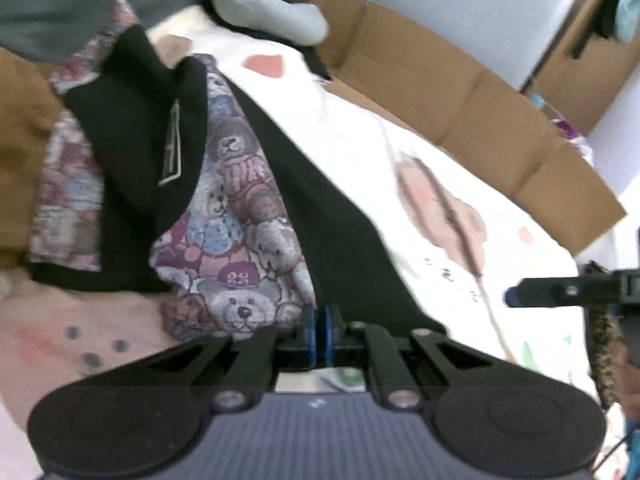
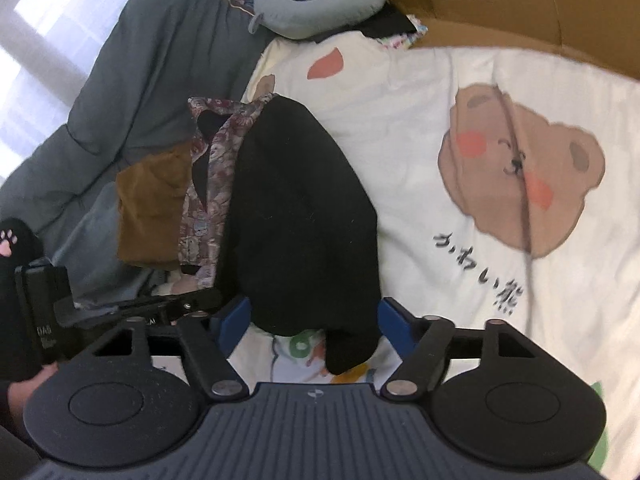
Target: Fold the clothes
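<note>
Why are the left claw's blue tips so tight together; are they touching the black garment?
Touching. The left wrist view shows the left gripper shut on the black garment's edge.

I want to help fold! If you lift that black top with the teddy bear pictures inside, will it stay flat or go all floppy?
Probably floppy: the black top already hangs in a soft drape from the left gripper, shut on its hem. It looks light, since one pinch seems to lift that edge. Its bear lining folds over loosely, so it would likely sag wherever nothing holds it.
</note>
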A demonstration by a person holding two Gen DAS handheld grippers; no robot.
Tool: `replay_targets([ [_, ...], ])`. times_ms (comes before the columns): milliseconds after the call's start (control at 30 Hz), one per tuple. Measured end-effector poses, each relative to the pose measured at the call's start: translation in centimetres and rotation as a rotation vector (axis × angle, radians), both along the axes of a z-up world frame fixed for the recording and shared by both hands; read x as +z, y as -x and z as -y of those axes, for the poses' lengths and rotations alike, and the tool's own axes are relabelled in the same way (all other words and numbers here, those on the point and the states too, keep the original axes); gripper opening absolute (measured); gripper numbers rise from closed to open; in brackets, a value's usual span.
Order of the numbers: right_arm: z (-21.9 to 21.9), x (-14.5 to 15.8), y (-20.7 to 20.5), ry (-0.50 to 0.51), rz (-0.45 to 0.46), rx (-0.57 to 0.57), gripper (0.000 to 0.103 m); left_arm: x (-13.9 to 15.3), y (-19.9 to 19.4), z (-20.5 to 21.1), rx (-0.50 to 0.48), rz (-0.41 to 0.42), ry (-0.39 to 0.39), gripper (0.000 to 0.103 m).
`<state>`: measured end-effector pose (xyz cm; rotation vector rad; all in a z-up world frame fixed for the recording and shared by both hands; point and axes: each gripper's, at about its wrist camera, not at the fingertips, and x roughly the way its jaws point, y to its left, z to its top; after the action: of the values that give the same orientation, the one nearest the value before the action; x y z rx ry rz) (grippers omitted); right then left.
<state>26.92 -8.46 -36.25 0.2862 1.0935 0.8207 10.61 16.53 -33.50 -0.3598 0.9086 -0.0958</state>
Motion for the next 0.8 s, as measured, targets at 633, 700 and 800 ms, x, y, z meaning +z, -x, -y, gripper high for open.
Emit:
replay_targets([
  [633, -3.9, -2.9, -0.2, -0.119, -0.209, -0.033, 0.047, -0.4, -1.7, 4.3, -0.152, 0.025, 0.156, 0.004],
  [700, -4.1, -3.3, -0.2, -0.113, -0.215, -0.04, 0.042, -0.7, -1.6, 4.3, -0.156, 0.021, 0.164, 0.004],
  [800, -4.4, -3.8, -0.2, -0.089, -0.214, -0.051, 0.036, -1.3, -1.8, 4.1, -0.152, 0.006, 0.178, 0.004],
])
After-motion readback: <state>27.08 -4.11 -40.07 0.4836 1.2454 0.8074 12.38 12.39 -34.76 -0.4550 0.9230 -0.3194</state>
